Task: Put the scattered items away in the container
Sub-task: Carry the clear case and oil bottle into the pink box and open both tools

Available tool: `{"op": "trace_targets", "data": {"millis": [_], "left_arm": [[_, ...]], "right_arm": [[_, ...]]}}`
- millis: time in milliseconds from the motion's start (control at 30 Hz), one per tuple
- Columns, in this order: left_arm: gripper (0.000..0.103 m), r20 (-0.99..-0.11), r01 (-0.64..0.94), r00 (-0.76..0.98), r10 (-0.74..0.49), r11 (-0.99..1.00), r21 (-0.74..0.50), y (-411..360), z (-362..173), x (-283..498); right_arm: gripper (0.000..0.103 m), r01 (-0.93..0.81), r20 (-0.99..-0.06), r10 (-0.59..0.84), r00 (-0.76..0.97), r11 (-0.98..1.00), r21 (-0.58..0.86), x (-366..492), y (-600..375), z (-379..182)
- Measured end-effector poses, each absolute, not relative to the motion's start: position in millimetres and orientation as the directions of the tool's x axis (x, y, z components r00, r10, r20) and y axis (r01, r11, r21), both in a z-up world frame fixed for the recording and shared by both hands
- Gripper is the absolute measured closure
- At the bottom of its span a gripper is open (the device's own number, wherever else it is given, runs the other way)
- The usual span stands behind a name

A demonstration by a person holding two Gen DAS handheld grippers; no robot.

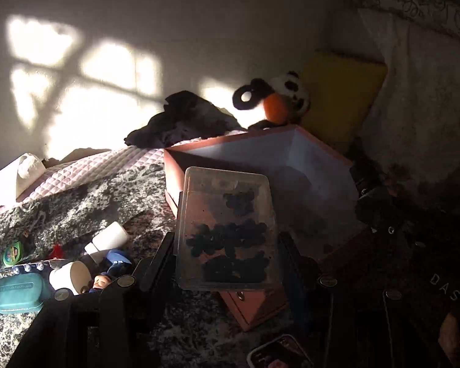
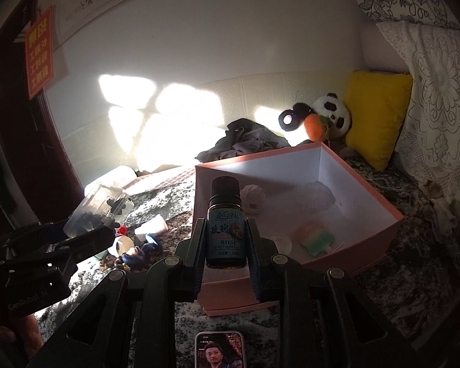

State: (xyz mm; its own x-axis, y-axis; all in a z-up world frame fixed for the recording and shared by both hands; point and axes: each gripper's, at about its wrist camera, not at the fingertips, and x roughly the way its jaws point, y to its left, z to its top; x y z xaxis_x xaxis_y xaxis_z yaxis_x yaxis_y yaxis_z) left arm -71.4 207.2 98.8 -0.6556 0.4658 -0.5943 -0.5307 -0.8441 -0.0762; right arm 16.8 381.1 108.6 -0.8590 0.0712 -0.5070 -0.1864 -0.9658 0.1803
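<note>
A clear plastic box (image 1: 227, 230) with dark pieces inside stands upright between the fingers of my left gripper (image 1: 227, 263), which is shut on it in front of the pink cardboard box (image 1: 319, 145). The same clear box (image 2: 98, 207) shows at the left of the right wrist view. My right gripper (image 2: 227, 242) is shut on a small dark rose oil bottle (image 2: 225, 224), held upright before the pink box (image 2: 365, 181). Inside that box lie a ball of twine (image 2: 254, 197), a white lump (image 2: 319, 194) and a pastel popsicle toy (image 2: 314, 239).
Scattered on the patterned bedspread at left are a white bottle (image 1: 107, 240), a white cup (image 1: 67, 277), a teal case (image 1: 15, 293) and a small doll (image 1: 102, 280). A phone (image 2: 220, 351) lies near the front. A panda plush (image 2: 331, 113), yellow cushion (image 2: 377, 116) and dark cloth (image 2: 242, 142) sit behind the box.
</note>
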Motion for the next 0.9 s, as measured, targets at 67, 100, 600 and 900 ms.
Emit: {"op": "trace_targets", "data": {"millis": [67,100,600,900], "left_arm": [[0.049,-0.601,-0.545,-0.643,0.475,-0.835,-0.077,225,97,-76],[0.049,-0.605,-0.551,-0.637,0.478,-0.831,-0.076,234,96,-77],[0.049,-0.681,-0.568,-0.575,0.453,-0.82,-0.066,310,56,-123],[0.049,-0.707,-0.557,-0.566,0.425,-0.829,-0.052,328,41,-146]], "right_arm": [[0.077,-0.207,-0.504,0.092,-0.859,-0.962,0.177,18,392,109],[0.077,-0.216,-0.505,0.099,-0.857,-0.96,0.177,17,398,108],[0.077,-0.322,-0.555,0.172,-0.814,-0.929,0.184,-23,471,79],[0.077,-0.344,-0.579,0.173,-0.797,-0.917,0.2,-53,492,67]]}}
